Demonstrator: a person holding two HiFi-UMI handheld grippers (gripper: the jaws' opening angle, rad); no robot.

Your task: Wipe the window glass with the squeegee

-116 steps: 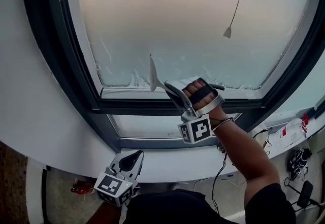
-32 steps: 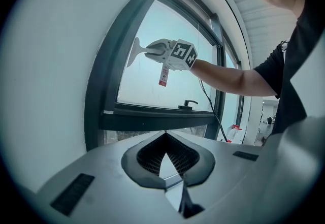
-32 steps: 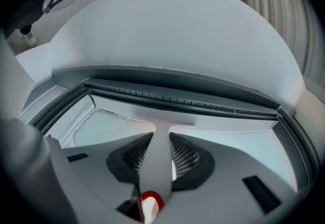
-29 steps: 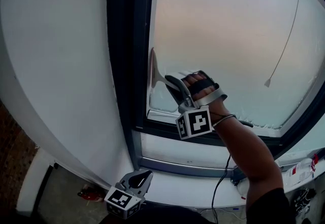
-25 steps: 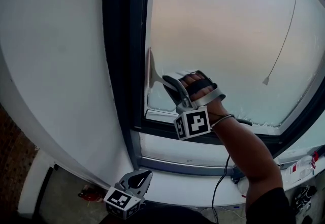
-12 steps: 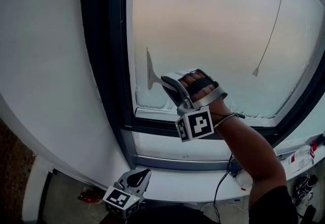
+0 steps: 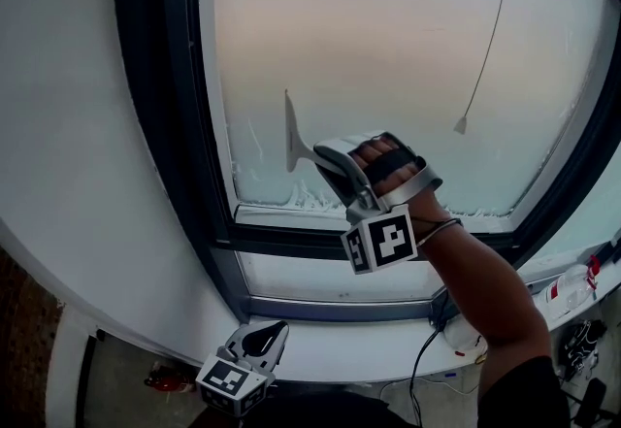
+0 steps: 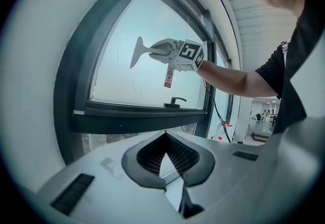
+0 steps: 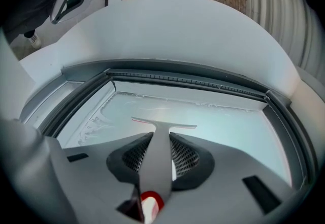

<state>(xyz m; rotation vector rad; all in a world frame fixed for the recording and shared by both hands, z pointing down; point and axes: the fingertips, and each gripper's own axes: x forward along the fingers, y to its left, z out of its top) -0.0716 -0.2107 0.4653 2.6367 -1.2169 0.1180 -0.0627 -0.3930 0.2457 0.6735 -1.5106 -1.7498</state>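
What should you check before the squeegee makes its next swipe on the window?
1. Grip: the right gripper has its fingers shut on the squeegee handle: ok.
2. Blade pressed flat against the window glass: cannot tell.
3. Left gripper out of the way: it is low, below the sill, shut with nothing in it: ok.
4. Glass clean: white streaks show along the bottom left: not ok.
5. Hanging cord clear of the blade: it hangs off to the right, apart from the squeegee: ok.
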